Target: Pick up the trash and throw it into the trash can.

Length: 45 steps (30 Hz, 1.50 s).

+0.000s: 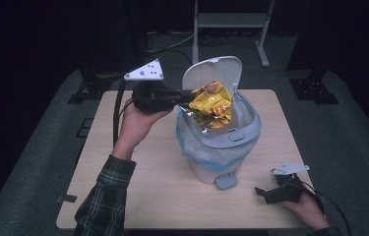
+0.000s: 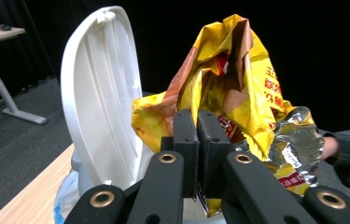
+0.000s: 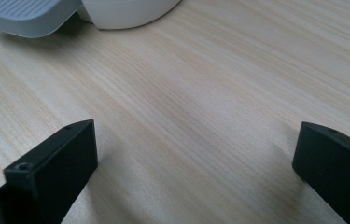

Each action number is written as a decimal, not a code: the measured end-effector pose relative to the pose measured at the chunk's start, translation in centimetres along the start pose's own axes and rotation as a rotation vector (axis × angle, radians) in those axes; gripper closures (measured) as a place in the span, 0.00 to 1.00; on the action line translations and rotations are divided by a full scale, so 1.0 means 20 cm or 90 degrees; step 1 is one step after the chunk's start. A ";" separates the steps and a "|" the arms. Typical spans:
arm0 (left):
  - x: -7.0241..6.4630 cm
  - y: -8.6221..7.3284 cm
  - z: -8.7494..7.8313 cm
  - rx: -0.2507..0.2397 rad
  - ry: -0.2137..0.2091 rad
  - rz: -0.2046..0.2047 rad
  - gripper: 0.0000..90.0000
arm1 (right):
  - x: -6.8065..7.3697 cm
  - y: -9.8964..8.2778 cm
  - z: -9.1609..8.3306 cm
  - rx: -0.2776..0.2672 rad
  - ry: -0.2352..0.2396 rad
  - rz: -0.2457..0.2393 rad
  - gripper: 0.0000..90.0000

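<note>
A crumpled yellow snack bag (image 1: 213, 102) with a silver foil lining hangs over the open mouth of a white pedal bin (image 1: 243, 132). My left gripper (image 1: 188, 97) reaches in from the left and is shut on the bag's edge. In the left gripper view the bag (image 2: 238, 88) rises just beyond the two closed jaws of the left gripper (image 2: 198, 122), beside the raised lid (image 2: 99, 93). My right gripper (image 1: 263, 192) rests low on the table at the near right, its jaws wide apart with bare wood between them in the right gripper view (image 3: 196, 154).
The bin has a blue liner (image 1: 192, 142) and a grey foot pedal (image 1: 226, 180) facing the near edge; its pedal (image 3: 28, 16) lies just ahead of the right gripper. The light wooden table (image 1: 138, 191) stands on dark floor. A white frame (image 1: 231, 24) stands behind.
</note>
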<state>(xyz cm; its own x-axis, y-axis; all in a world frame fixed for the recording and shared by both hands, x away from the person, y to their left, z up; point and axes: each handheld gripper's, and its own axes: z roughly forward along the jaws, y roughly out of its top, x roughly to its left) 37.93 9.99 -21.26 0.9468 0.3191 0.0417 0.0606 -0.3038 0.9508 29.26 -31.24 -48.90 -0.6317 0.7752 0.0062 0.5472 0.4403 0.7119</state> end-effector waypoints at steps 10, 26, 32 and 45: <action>0.02 -0.01 0.11 0.003 0.019 -0.004 0.97 | 0.00 0.00 0.00 0.000 0.000 0.000 0.00; 0.06 -0.05 0.26 0.023 0.023 -0.015 0.97 | 0.00 0.00 0.00 0.000 0.000 0.000 0.00; 0.06 -0.05 0.27 0.024 0.036 -0.013 0.96 | 0.00 0.00 0.00 0.000 0.000 0.000 0.00; 0.03 0.00 0.23 -0.007 0.069 -0.005 0.74 | 0.00 0.00 0.00 0.000 0.000 0.000 0.00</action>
<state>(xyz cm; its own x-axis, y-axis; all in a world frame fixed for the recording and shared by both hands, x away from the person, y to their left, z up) 39.92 6.11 -22.72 0.9066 0.4166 0.0669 0.0636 -0.2918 0.9543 29.26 -31.24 -48.89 -0.6319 0.7751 0.0058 0.5469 0.4405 0.7120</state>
